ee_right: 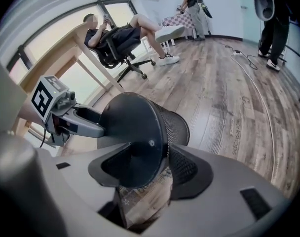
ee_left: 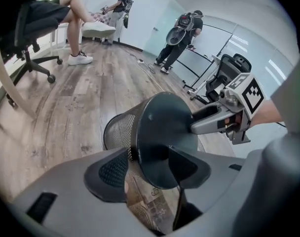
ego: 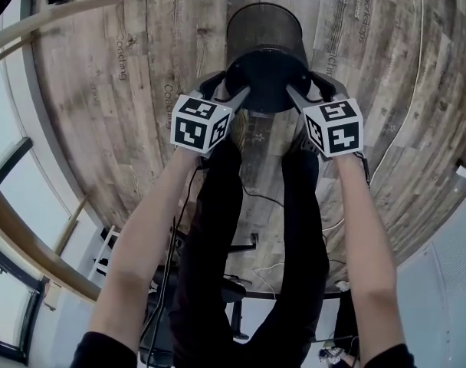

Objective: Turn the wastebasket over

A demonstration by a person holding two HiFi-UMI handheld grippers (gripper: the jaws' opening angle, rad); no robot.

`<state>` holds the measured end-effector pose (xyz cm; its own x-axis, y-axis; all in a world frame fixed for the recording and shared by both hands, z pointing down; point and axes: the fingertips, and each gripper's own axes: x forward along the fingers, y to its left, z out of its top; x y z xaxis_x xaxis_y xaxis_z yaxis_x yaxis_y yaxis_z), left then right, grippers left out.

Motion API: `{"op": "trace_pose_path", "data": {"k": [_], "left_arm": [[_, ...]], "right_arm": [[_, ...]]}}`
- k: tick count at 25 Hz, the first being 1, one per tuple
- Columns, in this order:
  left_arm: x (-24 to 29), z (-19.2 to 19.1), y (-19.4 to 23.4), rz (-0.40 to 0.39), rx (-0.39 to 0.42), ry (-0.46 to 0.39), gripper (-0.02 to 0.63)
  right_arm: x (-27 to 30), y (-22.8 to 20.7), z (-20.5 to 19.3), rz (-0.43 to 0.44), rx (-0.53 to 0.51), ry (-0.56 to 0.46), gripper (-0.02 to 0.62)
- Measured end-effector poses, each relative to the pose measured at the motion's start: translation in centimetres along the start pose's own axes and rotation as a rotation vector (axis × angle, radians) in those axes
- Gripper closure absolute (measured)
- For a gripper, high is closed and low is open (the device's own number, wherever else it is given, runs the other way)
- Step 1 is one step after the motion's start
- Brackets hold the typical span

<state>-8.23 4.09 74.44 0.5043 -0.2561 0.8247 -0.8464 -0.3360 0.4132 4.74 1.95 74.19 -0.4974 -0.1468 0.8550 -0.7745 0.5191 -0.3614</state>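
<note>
Left tongs (ego: 231,88) and right tongs (ego: 304,87) are both clenched on the wastebasket (ego: 264,29). Each pinches the rim of its solid base from opposite sides, with one jaw on the base and one on the mesh wall. It sits tipped on its side over the wooden floor (ego: 141,90), mouth pointing away from me. I judge both bites shallow. If my hands turn unevenly, the smooth rim could twist free and the wastebasket would drop.

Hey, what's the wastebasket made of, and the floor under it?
Wastebasket: probably black-coated metal, with a fine see-through mesh wall and a solid matte base. Floor: grey-brown wood-grain planks with printed words, so likely laminate or vinyl, low sheen.
</note>
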Motion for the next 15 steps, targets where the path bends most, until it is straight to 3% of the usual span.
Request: {"op": "trace_pose_path", "data": {"k": [5, 11, 15], "left_arm": [[0.2, 2.2, 0.3, 0.010, 0.062, -0.023, 0.360], [0.6, 1.0, -0.5, 0.014, 0.077, -0.024, 0.368], [0.3, -0.9, -1.0, -0.001, 0.030, 0.001, 0.357]], "right_arm": [[-0.4, -1.4, 1.7, -0.022, -0.036, -0.024, 0.351], [-0.6, -1.4, -0.1, -0.036, -0.030, -0.012, 0.362], [-0.8, -0.5, -1.6, -0.012, 0.008, 0.006, 0.359]]}}
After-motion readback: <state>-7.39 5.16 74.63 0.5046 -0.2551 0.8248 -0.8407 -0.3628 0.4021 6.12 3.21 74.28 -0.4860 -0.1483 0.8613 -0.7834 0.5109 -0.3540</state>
